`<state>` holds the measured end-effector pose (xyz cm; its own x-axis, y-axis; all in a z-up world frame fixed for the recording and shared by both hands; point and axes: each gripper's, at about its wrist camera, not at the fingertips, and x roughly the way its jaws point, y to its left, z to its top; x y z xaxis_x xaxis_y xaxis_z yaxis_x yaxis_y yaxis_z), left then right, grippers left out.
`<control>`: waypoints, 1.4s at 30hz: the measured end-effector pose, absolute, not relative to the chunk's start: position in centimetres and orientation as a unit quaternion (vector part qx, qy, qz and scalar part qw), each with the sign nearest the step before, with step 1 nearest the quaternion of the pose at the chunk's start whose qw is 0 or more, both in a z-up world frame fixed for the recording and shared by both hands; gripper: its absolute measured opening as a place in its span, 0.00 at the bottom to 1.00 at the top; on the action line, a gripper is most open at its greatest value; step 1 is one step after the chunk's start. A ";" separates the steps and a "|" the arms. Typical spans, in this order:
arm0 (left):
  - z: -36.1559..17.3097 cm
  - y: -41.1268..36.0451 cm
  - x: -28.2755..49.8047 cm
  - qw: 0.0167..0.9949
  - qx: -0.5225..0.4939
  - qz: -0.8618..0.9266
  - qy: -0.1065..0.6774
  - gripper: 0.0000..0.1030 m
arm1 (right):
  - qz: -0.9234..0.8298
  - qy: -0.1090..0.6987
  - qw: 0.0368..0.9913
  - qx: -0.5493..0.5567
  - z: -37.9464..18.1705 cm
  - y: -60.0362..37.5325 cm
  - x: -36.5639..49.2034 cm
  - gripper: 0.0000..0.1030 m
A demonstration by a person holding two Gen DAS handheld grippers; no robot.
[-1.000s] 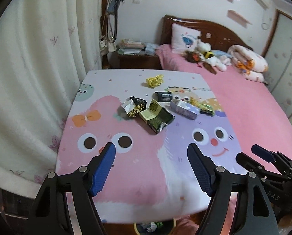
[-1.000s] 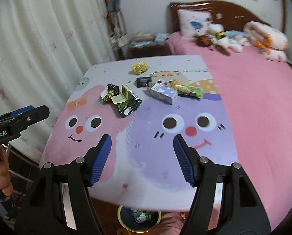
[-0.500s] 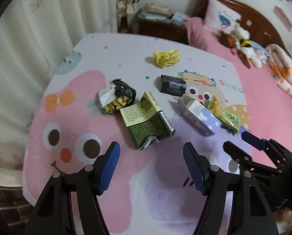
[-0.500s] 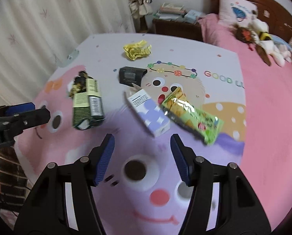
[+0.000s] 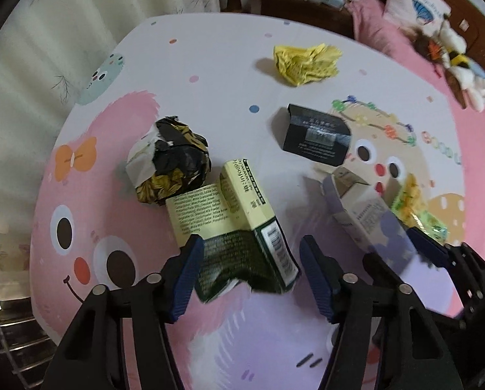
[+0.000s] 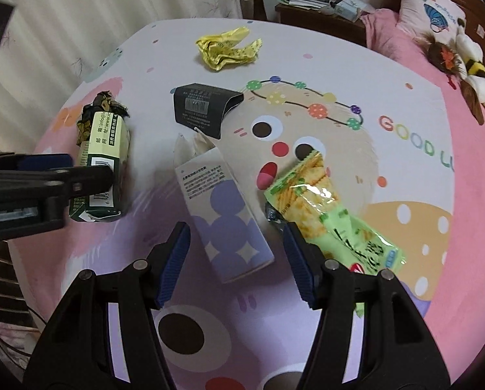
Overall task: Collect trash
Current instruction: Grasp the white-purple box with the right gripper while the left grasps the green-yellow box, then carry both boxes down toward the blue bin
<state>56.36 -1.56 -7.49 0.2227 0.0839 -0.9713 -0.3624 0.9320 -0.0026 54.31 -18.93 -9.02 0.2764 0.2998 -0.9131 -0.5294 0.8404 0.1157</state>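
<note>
Two claws, both spread wide. My left claw (image 5: 252, 269) straddles the near end of the green box (image 5: 239, 227); my right claw (image 6: 236, 260) brackets the purple box (image 6: 226, 221). A snack bag (image 6: 326, 214) lies beside it, all on the cartoon table (image 6: 404, 130).

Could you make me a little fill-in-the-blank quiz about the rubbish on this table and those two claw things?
1. The left gripper stands open around the ____ and cream box.
2. The box between the right gripper's fingers bears ____ dots.
3. The crumpled wrapper farthest from both grippers is ____.
4. The black box lies ____ on the table.

Missing words: green; purple; yellow; untouched
</note>
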 end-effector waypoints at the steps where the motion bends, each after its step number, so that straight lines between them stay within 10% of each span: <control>1: -7.9 -1.7 56.7 0.771 -0.110 0.149 0.610 0.56 | 0.263 0.542 0.791 -0.108 -9.2 -18.8 54.4 0.54; 14: -10.0 -4.0 58.8 0.761 -0.043 0.176 0.623 0.21 | 0.281 0.547 0.782 -0.103 -10.2 -18.5 54.4 0.33; 42: 2.1 -0.5 37.8 0.848 -0.052 0.041 0.526 0.21 | 0.283 0.515 0.809 -0.019 -1.0 -19.0 39.6 0.31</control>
